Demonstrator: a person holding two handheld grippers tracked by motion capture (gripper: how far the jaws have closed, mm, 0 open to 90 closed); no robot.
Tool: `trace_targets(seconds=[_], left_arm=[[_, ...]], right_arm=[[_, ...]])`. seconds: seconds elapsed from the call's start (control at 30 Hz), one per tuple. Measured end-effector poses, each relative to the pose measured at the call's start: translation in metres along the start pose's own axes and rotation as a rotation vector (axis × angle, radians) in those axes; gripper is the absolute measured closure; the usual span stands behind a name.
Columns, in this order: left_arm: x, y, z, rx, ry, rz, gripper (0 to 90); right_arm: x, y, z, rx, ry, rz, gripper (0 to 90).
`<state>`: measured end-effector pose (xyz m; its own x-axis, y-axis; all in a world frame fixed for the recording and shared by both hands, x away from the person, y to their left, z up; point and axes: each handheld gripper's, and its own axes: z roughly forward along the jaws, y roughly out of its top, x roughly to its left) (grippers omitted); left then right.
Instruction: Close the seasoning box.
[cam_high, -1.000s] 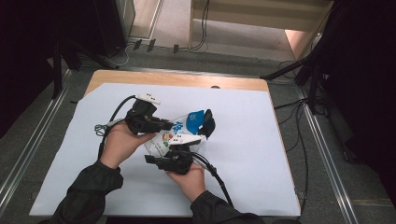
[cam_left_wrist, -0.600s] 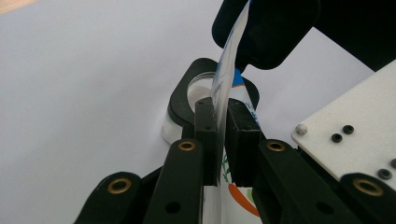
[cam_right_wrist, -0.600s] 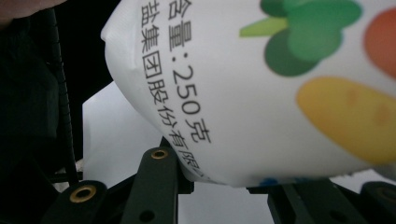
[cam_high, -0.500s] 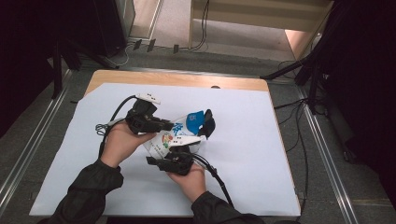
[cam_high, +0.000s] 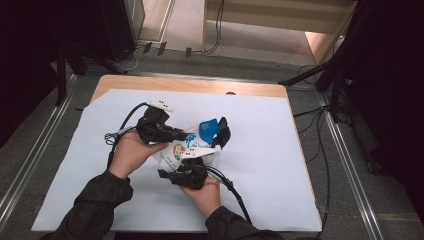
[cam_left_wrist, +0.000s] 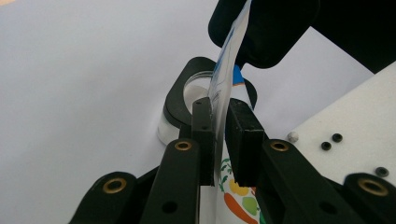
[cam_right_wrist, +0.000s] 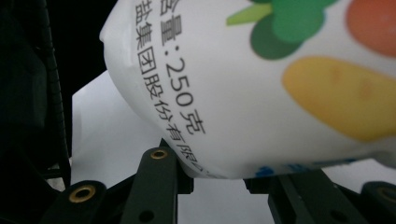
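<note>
Printed white bag (cam_high: 186, 149) at frame centre, off the white sheet (cam_high: 280, 165). Left gripper (cam_left_wrist: 219, 135) clamped on bag's thin edge, jaws just easing wider. Right gripper (cam_high: 192, 161) apparently gripping bag's lower end; pads hidden. Small glass jar (cam_left_wrist: 189, 100) behind.

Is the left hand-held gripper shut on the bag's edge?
Yes, or nearly: the left hand-held gripper has the bag edge sandwiched between its pads, though its jaws have just been opening slightly.

High view overhead; gripper views close on bag (cam_high: 186, 150).
</note>
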<state>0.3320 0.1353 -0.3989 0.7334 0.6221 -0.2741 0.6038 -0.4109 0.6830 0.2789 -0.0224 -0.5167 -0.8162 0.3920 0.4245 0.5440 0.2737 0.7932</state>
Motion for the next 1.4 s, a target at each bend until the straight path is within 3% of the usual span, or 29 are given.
trace_targets(seconds=[0.73, 1.0, 1.4], left_arm=[[0.002, 0.006, 0.011, -0.014, -0.034, 0.020, 81.2], [0.002, 0.008, 0.015, -0.030, -0.049, 0.055, 81.5], [0.007, 0.004, 0.008, -0.045, -0.067, 0.065, 90.0]], right_arm=[[-0.005, -0.012, 0.002, 0.034, -0.033, 0.004, 71.4], [-0.005, -0.015, 0.000, 0.034, -0.038, 0.008, 71.4], [-0.005, -0.016, 0.001, 0.046, -0.044, -0.002, 71.3]])
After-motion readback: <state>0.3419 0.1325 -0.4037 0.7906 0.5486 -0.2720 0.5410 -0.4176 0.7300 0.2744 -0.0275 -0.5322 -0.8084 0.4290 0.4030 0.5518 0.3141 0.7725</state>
